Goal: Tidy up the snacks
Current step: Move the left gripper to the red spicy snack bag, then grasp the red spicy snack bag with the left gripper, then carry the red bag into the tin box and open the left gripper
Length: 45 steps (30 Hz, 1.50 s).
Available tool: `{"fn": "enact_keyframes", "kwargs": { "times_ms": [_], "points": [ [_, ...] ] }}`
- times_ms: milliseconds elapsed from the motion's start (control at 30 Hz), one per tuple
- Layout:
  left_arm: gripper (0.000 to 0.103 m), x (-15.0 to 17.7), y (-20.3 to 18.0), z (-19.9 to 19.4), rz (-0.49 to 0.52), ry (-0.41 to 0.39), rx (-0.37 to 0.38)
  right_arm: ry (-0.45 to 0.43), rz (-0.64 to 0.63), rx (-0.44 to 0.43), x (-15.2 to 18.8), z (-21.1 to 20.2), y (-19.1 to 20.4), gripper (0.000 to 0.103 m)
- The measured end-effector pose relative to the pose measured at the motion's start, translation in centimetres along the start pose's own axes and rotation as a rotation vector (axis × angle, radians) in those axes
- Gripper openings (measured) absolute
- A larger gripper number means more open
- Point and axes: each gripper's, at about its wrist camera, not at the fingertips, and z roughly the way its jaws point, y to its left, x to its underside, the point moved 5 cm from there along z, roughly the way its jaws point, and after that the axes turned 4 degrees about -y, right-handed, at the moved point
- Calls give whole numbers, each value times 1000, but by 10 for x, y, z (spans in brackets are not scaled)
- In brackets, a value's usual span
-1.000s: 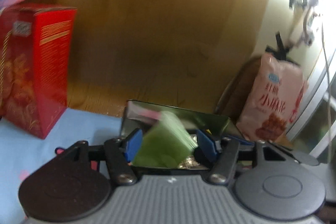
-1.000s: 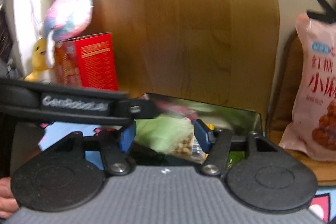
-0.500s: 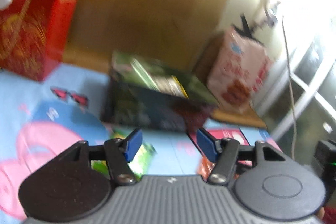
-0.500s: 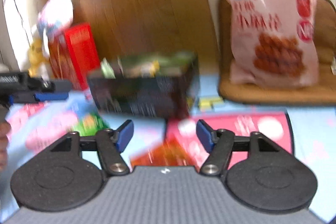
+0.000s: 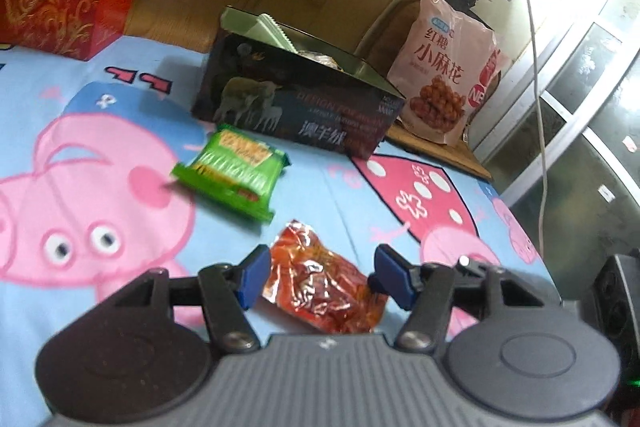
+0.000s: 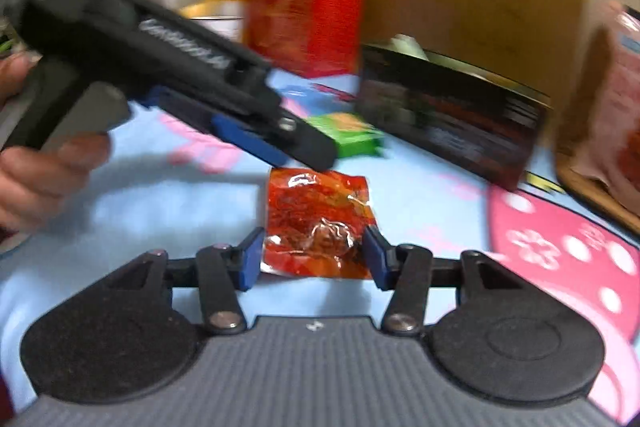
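Red packet (image 6: 318, 223) lies flat, long axis pointing away, between wide-open right gripper (image 6: 310, 259) fingers; left gripper (image 5: 322, 277), also wide, brackets it too.

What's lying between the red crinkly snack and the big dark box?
A green snack packet lies on the blue cartoon cloth between the red packet and the dark box; the left wrist view shows it best.
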Motion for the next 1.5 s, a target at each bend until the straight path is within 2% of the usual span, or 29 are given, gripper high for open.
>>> {"fn": "enact_keyframes", "kwargs": {
  "times_ms": [133, 300, 400, 433, 467, 600, 667, 733, 900, 1067, 1133, 1200, 1267, 1400, 1500],
  "points": [
    [60, 6, 14, -11, -11, 7, -3, -8, -16, -45, -1, -1, 7, 55],
    [60, 8, 25, -6, -103, 39, 75, -19, 126, -110, -5, -3, -12, 55],
    [47, 8, 24, 3, -156, 68, 130, -24, 182, -138, -4, -3, -17, 55],
    [29, 9, 23, 8, -166, 83, 135, -25, 188, -141, -4, -3, -17, 55],
    [24, 10, 22, 13, -170, 90, 118, -25, 191, -140, -4, -3, -17, 55],
    [19, 11, 20, 16, -184, 58, 100, -8, 204, -78, -2, -6, -15, 58],
    [16, 11, 19, 13, -193, 52, 105, -6, 231, -57, 0, -10, -15, 63],
    [14, 11, 21, 10, -223, 52, 133, -4, 246, -38, 5, -16, -14, 67],
    [11, 9, 27, 2, -337, 51, 244, -8, 297, -43, 11, -29, -7, 67],
    [11, 7, 27, -1, -383, 43, 295, -10, 277, -24, 8, -22, -1, 67],
    [11, 5, 26, -3, -374, 34, 290, -9, 273, -17, 5, -18, -1, 67],
    [11, 4, 26, -4, -366, 24, 278, -12, 250, 7, 2, -13, 0, 58],
    [11, 2, 28, -5, -361, 21, 261, -9, 223, 23, 0, -10, 2, 16],
    [11, -7, 25, -3, -345, 25, 273, -47, 194, 96, -2, -13, -2, 12],
    [11, -25, 15, -2, -301, 4, 294, -97, 147, 170, -11, -18, -7, 10]
  ]
}}
